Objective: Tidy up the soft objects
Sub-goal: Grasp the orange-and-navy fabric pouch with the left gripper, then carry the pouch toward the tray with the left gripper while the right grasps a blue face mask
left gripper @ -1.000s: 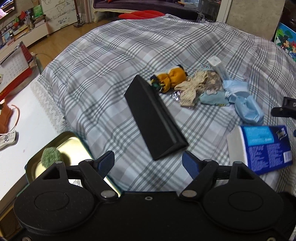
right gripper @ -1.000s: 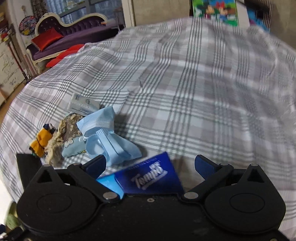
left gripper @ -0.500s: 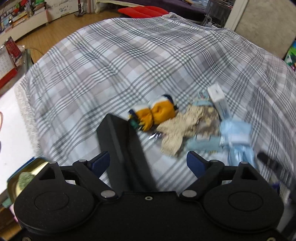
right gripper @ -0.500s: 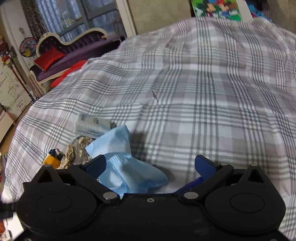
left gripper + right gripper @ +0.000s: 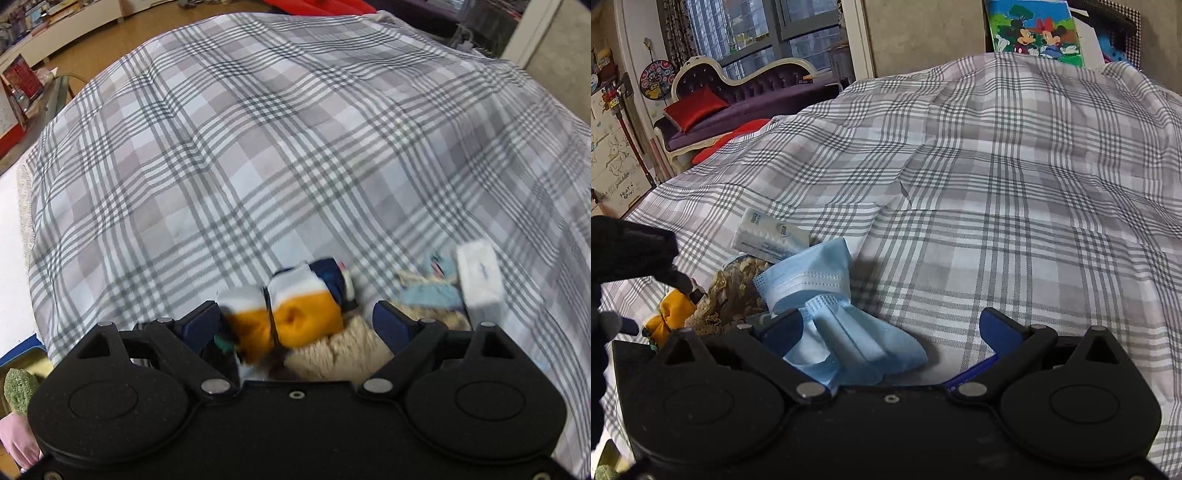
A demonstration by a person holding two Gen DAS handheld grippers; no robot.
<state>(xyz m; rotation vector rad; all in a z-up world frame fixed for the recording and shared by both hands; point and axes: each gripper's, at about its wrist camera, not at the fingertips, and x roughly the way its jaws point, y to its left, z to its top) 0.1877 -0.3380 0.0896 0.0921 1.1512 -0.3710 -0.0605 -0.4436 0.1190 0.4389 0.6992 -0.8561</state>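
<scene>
A: Left wrist view: what sits between the jaws of the left gripper (image 5: 291, 325)?
B: The orange, white and navy socks (image 5: 295, 314), lying on the plaid bedspread (image 5: 258, 147). The jaws have just been opening and stand wide, pads clear of the socks.
A: And beside them?
B: A beige fuzzy piece (image 5: 347, 347) touches the socks on the right; past it a pale blue fuzzy item (image 5: 432, 295) and a white tissue pack (image 5: 480, 277). All blurred.
A: The right gripper (image 5: 890, 332)?
B: Its jaws are spread apart too, gripping nothing. The light blue face masks (image 5: 827, 302) lie crumpled on the bedspread, partly between the pads, nearer the left one. A blue package edge (image 5: 975, 373) peeks out by the right pad.
A: Anything else there?
B: The left gripper's dark body shows at the left edge, above the socks.
</scene>
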